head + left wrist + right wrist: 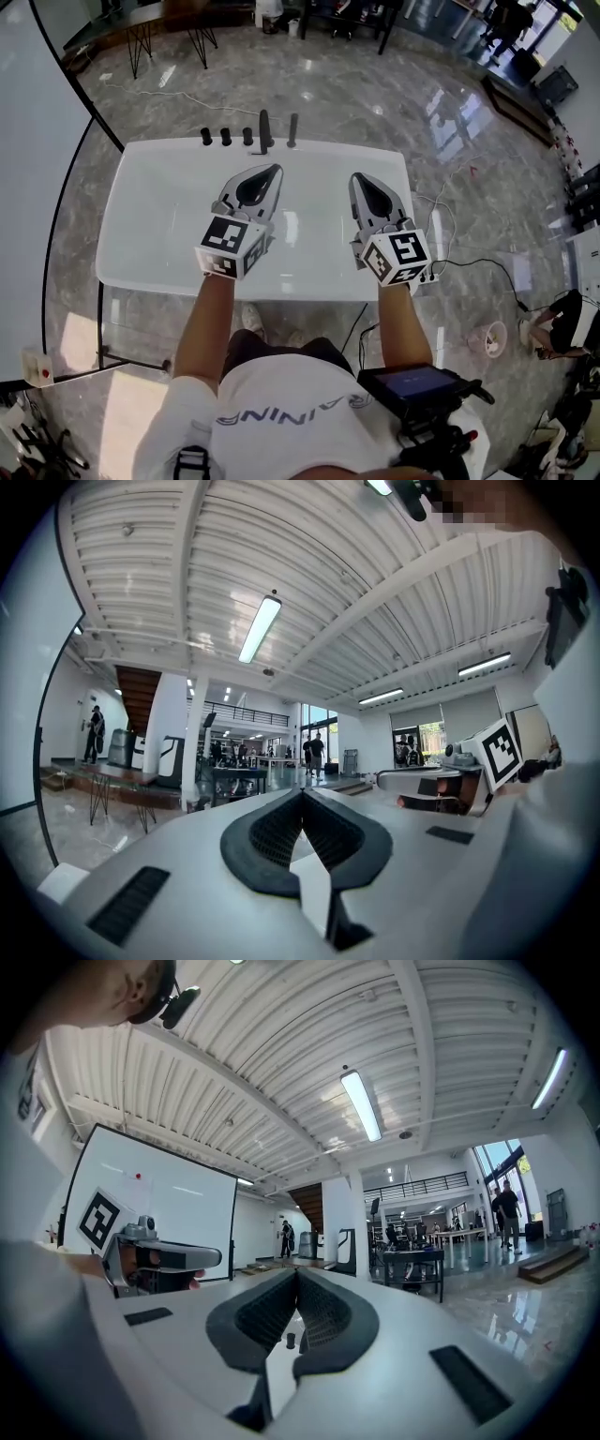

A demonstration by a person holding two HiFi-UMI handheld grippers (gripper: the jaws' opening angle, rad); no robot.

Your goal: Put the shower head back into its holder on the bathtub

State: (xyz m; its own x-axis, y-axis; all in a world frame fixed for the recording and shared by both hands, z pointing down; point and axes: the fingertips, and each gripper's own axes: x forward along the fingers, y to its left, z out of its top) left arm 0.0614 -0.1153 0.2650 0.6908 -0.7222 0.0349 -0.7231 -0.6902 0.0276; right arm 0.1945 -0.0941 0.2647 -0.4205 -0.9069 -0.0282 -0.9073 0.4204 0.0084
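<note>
A white bathtub (141, 234) lies below me in the head view. On its far rim stands a row of black fittings (226, 137): three short knobs and two taller upright pieces (264, 131). I cannot tell which of them is the shower head or its holder. My left gripper (275, 171) (302, 794) hovers level over the tub, pointing at the fittings, shut with nothing between its jaws. My right gripper (359, 178) (297, 1274) is beside it, also shut and empty. Each gripper view shows the room ahead, not the tub.
A large whiteboard (28, 187) stands at the left of the tub. Cables (469, 267) run over the marble floor at the right. Dark tables (141, 28) stand further back, and people are in the distance. A black device (412, 384) hangs at my waist.
</note>
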